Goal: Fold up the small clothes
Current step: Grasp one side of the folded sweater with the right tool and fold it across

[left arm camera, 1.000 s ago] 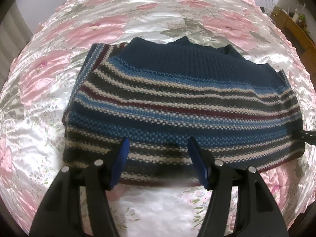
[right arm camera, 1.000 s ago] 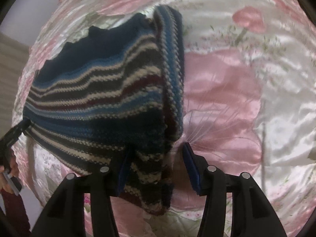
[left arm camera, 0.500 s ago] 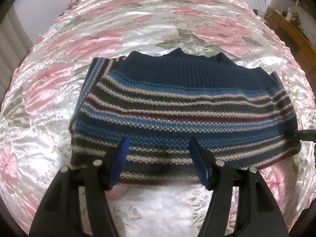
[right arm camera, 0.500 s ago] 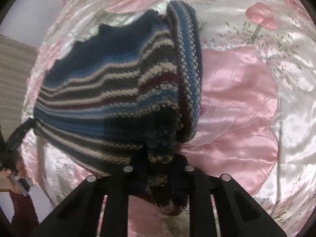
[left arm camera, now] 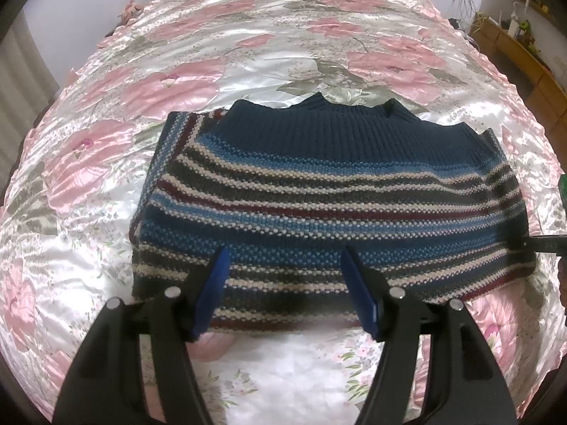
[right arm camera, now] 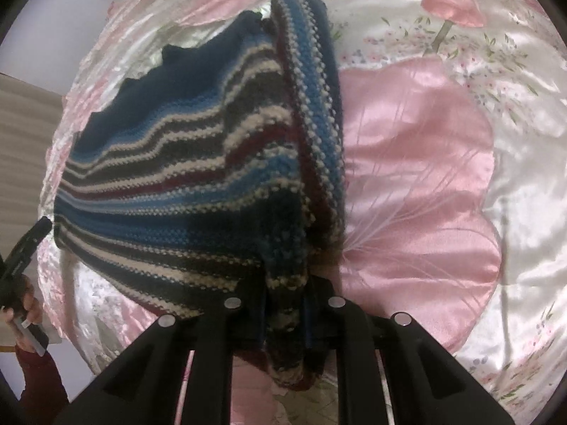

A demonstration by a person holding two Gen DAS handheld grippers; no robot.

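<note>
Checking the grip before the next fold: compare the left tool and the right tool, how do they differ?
The left tool is open, its blue pads spread apart; the right tool is shut on the striped sweater. The left tool holds nothing and hovers at the sweater's near edge; the right tool pinches a bunched corner. Both have black fingers with blue pads.

The bed [left arm camera: 248,53] has lots of bare flowery cover all around the striped sweater [left arm camera: 319,194], so a gripper can slide in from the front, the back or the left side. The sweater is the only thing lying in the way. The right gripper [right arm camera: 285,322] squeezes its corner, blocking that side. The left gripper [left arm camera: 283,283] hangs wide apart above the near edge.
</note>
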